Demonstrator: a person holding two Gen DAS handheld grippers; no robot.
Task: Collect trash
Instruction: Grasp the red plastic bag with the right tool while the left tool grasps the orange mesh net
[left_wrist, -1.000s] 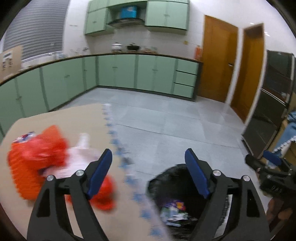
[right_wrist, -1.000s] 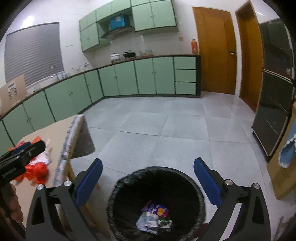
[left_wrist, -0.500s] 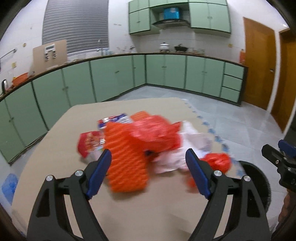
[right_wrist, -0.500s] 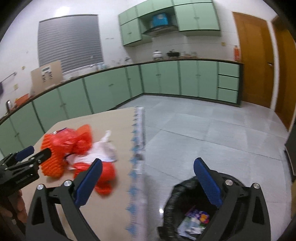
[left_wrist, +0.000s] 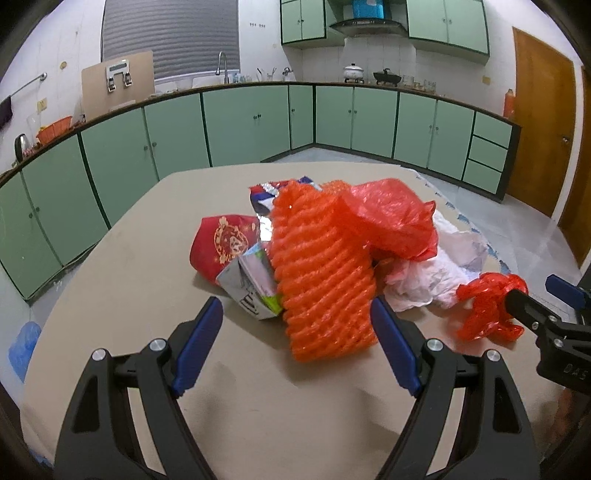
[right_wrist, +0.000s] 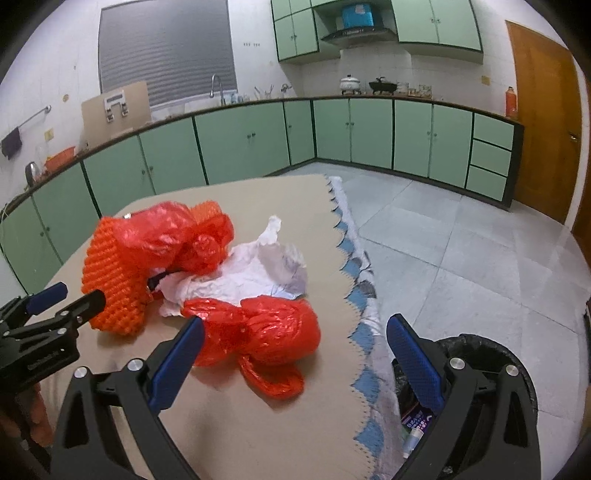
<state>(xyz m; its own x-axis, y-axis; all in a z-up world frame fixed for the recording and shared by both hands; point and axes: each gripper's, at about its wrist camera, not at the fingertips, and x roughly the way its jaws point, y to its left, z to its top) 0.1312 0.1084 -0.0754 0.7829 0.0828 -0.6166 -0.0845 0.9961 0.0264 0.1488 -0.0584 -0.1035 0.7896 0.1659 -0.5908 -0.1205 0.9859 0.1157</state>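
Lying lengthwise toward the left gripper (left_wrist: 295, 332), orange foam net (left_wrist: 325, 273) — both grippers' jaws spread, empty.

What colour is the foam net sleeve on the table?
Bright orange foam net sleeve, clearest in the left wrist view.

Trash bin (right_wrist: 491, 354) partly behind jaws

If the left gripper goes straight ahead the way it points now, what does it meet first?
Most likely the orange foam net: it lies straight ahead of the open left gripper, between the fingers' line. The carton beside it is close too; depth is uncertain.
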